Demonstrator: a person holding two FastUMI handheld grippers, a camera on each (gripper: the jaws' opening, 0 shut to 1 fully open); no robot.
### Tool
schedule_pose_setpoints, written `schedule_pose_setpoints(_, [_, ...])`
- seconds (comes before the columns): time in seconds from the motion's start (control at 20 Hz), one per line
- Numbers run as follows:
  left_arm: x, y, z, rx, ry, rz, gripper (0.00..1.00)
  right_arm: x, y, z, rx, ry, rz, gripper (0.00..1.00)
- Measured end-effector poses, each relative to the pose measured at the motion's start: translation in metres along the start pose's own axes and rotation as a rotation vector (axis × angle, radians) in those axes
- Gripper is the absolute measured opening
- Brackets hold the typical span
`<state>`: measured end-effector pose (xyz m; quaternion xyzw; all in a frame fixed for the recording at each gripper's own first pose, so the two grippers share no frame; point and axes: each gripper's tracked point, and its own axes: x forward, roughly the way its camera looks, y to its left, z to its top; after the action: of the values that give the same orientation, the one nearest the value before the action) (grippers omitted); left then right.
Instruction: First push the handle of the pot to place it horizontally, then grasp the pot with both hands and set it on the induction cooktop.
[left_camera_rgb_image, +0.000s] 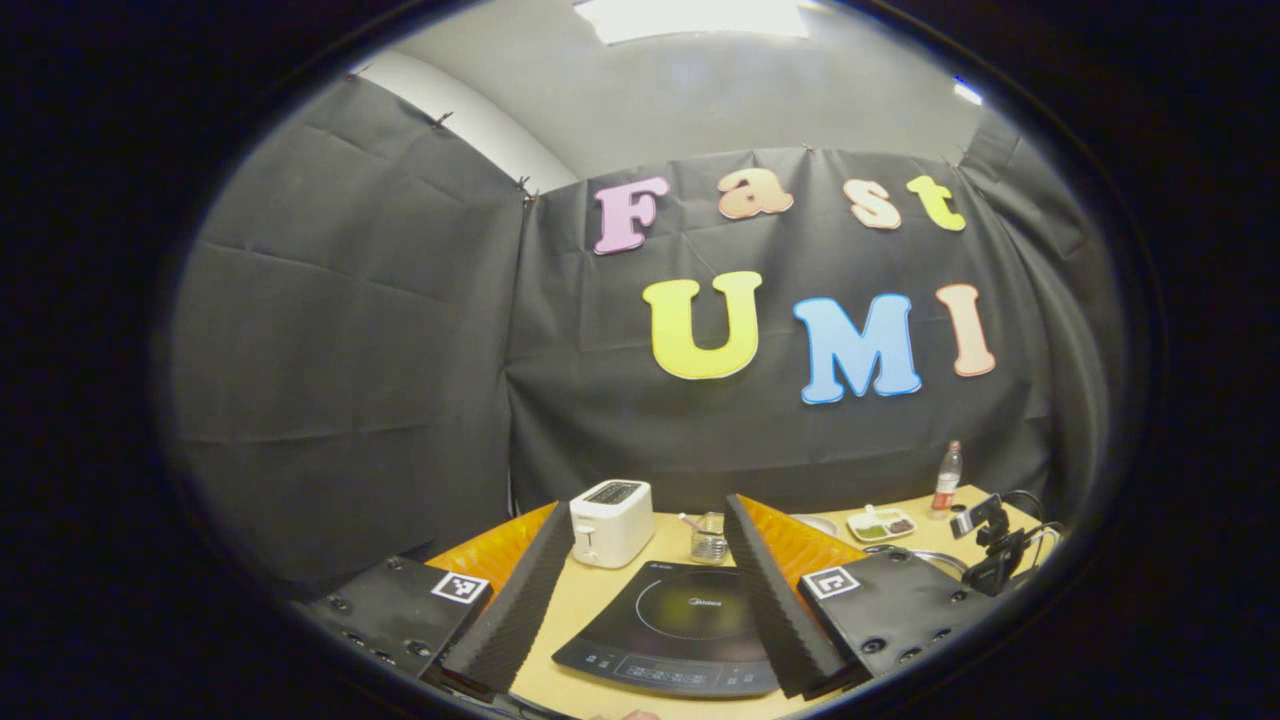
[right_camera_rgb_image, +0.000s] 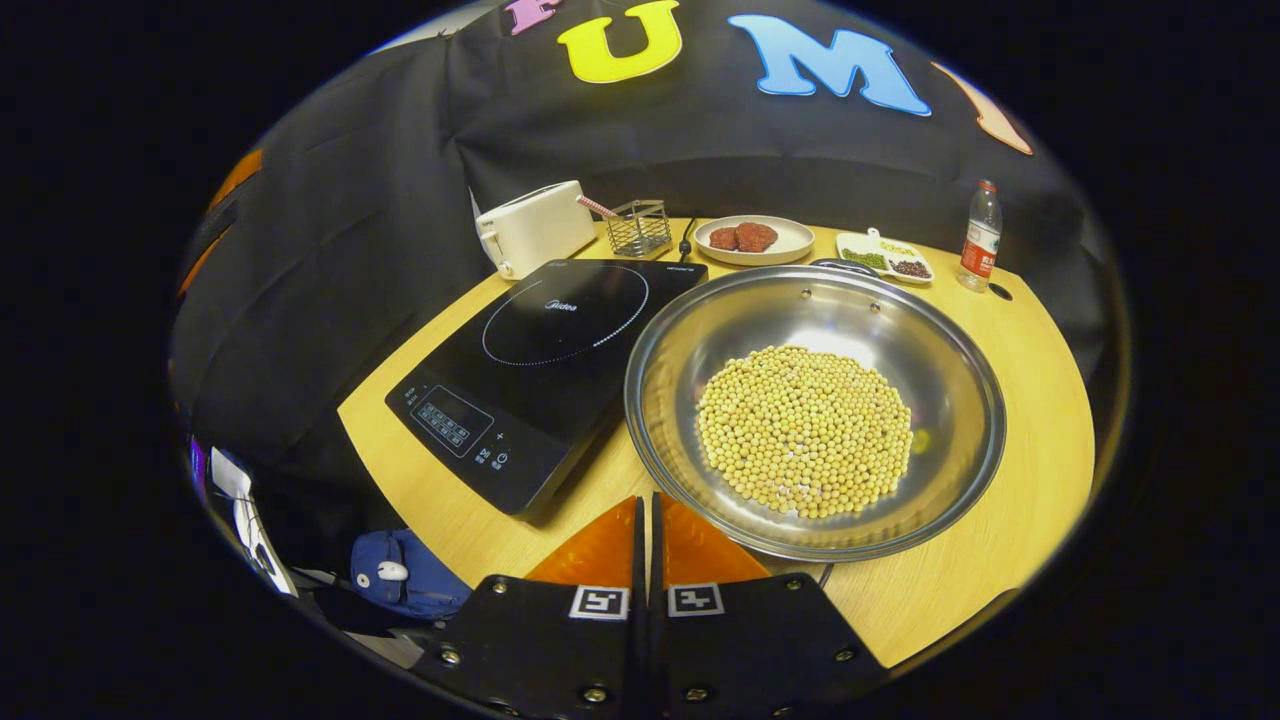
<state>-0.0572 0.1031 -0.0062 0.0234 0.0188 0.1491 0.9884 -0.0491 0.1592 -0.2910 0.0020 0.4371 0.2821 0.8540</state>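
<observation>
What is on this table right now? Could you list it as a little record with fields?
Pot: wide steel pot on the table, beside the cooktop, its near rim by the right gripper
Pot contents: yellow beans
Cooktop: black induction cooktop, nothing on it
Table: round wooden table
Back of table: white toaster, wire basket, plate of red food, divided dish, bottle
Left gripper: open, above the cooktop
Right gripper: shut, holding nothing
</observation>
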Motion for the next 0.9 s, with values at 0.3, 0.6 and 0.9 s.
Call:
schedule_pose_setpoints(0.3, [0.002,-0.017,0.001,0.0,-0.006,-0.035,1.0,-0.006,-0.005,-0.006,0.019,0.005,0.003,0.0])
schedule_pose_setpoints(0.6, [0.005,-0.031,-0.003,-0.01,-0.002,-0.055,1.0,-0.014,-0.012,-0.011,0.019,0.031,0.009,0.0])
schedule_pose_setpoints(0.9, [0.007,-0.051,-0.007,-0.014,0.006,-0.082,1.0,-0.025,-0.023,-0.024,0.025,0.087,0.004,0.01])
